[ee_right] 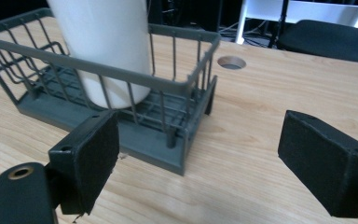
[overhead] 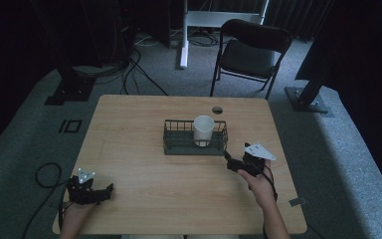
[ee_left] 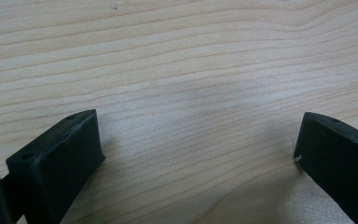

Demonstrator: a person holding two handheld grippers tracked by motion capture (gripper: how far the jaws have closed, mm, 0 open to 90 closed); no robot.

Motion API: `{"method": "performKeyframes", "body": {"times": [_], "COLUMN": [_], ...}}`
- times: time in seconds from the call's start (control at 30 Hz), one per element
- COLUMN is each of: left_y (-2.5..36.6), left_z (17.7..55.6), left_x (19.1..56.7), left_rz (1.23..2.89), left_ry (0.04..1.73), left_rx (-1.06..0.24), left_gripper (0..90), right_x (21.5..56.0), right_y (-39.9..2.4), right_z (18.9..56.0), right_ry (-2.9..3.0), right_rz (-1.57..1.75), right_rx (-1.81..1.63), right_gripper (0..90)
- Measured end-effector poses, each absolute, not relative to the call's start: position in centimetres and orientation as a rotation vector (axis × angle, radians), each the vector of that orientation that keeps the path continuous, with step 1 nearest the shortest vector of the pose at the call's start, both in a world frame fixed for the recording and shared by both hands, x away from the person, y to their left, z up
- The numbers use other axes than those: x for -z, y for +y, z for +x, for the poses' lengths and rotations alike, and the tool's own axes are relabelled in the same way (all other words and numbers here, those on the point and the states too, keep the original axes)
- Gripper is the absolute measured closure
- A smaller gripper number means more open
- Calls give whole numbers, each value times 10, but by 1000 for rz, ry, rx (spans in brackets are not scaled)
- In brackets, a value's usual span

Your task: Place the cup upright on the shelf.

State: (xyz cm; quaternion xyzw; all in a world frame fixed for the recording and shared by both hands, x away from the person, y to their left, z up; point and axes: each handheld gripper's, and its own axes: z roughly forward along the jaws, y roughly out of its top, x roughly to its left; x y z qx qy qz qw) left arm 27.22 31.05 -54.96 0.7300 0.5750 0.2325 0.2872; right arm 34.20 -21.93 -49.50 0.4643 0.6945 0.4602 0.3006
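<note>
A white cup (overhead: 203, 130) stands upright in the right half of a dark wire basket (overhead: 171, 143) at the middle of the wooden table (overhead: 144, 179). My right gripper (overhead: 229, 162) is open just off the basket's right front corner, with nothing between its jaws. In the right gripper view the white cup (ee_right: 103, 46) and the basket (ee_right: 186, 84) fill the upper left, with my right gripper (ee_right: 198, 154) short of them. My left gripper (overhead: 108, 189) lies open low over the table's front left; in the left gripper view, bare wood lies between the jaws of my left gripper (ee_left: 198, 140).
A round cable hole (overhead: 217, 110) sits in the table behind the basket. A black folding chair (overhead: 248, 52) stands beyond the far edge, with stand bases and cables on the grey floor. Bare wood stretches between the two grippers.
</note>
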Motion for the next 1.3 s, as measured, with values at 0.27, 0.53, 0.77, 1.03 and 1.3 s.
{"method": "performKeyframes", "body": {"times": [0.27,0.53,0.77,1.03,1.3], "left_y": [311,311,311,311,311], "left_z": [272,272,272,272,272], "left_x": [550,550,550,550,550], "left_rz": [1950,1950,1950,1950,1950], "left_ry": [1536,1536,1535,1536,1535], "left_rx": [-621,-621,-621,-621,-621], "left_gripper": [9,9,9,9,9], "right_x": [507,520,532,541,545], "right_y": [-229,-240,-250,-261,-270], "right_z": [341,340,337,332,329], "right_ry": [1851,1865,1873,1882,1875], "right_rz": [1267,1304,1346,1412,1454], "right_rx": [-1180,-1136,-1098,-1040,-981], "right_gripper": [124,124,124,124,124]}}
